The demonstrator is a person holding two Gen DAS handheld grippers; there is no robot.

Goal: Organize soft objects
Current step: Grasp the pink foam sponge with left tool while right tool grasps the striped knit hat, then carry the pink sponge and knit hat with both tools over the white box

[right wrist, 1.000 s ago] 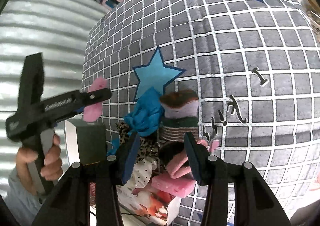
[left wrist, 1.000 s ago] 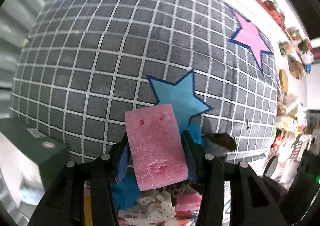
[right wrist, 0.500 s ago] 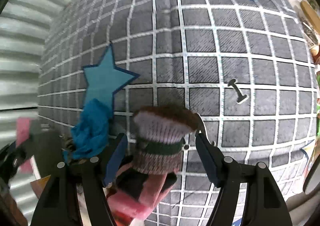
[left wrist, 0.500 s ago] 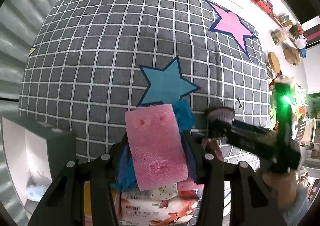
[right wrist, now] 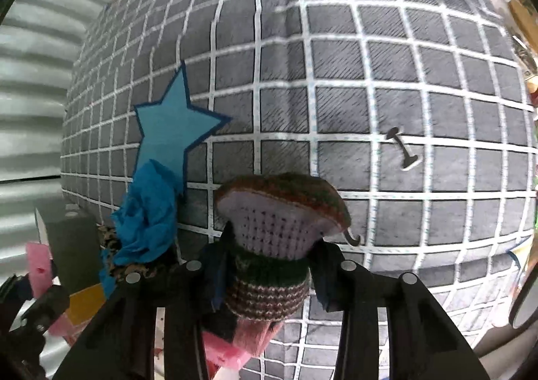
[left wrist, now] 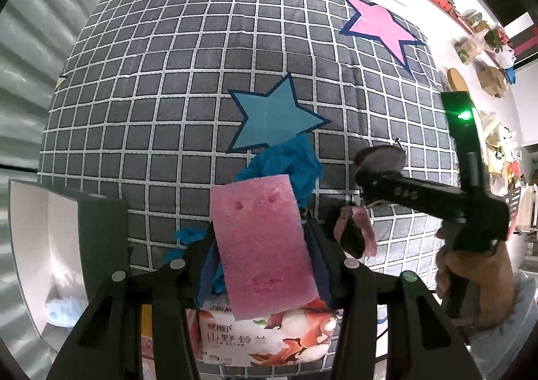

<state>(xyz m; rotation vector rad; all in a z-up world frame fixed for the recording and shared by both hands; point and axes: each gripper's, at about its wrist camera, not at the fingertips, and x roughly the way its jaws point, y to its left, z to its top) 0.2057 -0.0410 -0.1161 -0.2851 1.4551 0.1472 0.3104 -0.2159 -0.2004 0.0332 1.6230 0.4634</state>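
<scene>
Left gripper point(left wrist: 260, 238) clamps pink sponge point(left wrist: 262, 242); right gripper point(right wrist: 265, 265) clamps knitted sock point(right wrist: 272, 245).

Ahead: bare rug point(left wrist: 188, 84) beyond both grippers.
Low centre: blue cloth point(left wrist: 289, 161) heaped on pack point(left wrist: 262, 339).
Left: grey box point(left wrist: 101, 238) stands beside pile.
Right: small clip point(right wrist: 403, 153) lies alone on rug.

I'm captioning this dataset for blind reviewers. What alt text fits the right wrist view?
The right claw grips a striped knitted sock above a grey grid-patterned mat with blue and pink stars. A crumpled blue cloth lies to the left, where the left claw holds a pink sponge.
</scene>
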